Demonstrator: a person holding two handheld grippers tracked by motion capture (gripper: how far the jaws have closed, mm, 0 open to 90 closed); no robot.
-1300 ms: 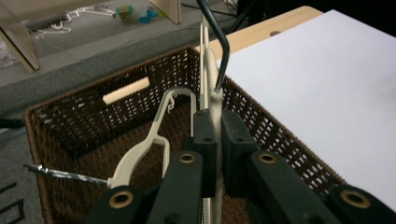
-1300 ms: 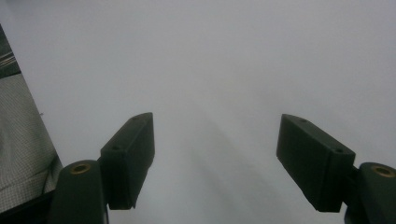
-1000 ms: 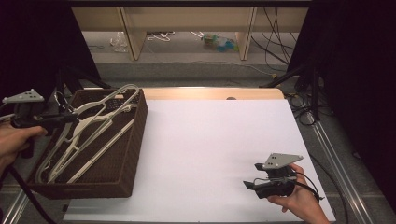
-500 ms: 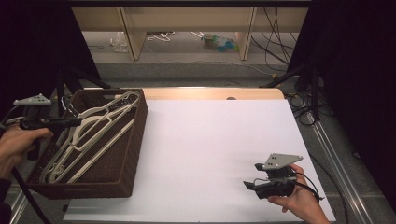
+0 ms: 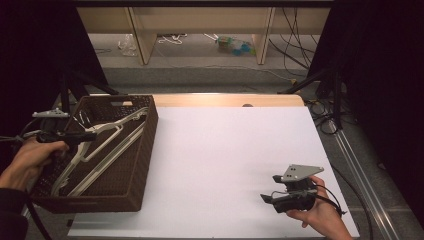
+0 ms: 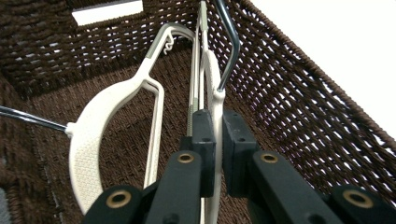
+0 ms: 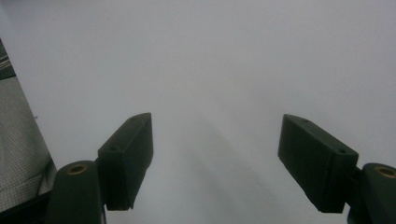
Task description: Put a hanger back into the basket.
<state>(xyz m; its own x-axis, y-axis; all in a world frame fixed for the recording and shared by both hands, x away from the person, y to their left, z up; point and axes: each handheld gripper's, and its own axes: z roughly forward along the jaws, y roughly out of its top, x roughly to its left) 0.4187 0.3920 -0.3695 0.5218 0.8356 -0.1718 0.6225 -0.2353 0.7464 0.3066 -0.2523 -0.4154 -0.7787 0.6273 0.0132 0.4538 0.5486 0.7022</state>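
A dark brown wicker basket (image 5: 145, 150) stands on the left of the white table and holds several white plastic hangers (image 5: 107, 150) with metal hooks. My left gripper (image 5: 92, 136) reaches into it from the left, over the rim. In the left gripper view my left gripper (image 6: 218, 116) is shut on the thin edge of one white hanger (image 6: 215, 84); a second hanger (image 6: 93, 135) lies to its left on the basket floor. My right gripper (image 5: 265, 198) hovers low over the table at the front right, and in its own view my right gripper (image 7: 215, 154) stands open with nothing between the jaws.
The basket's woven wall (image 6: 299, 107) rises close on the right of the held hanger. White table surface (image 5: 225, 150) stretches between the basket and the right hand. Shelving legs and cables stand on the floor beyond the table's far edge.
My left gripper has sunk toward the basket with the hanger, and the hangers now lie lower inside the rim. The right gripper has not moved.
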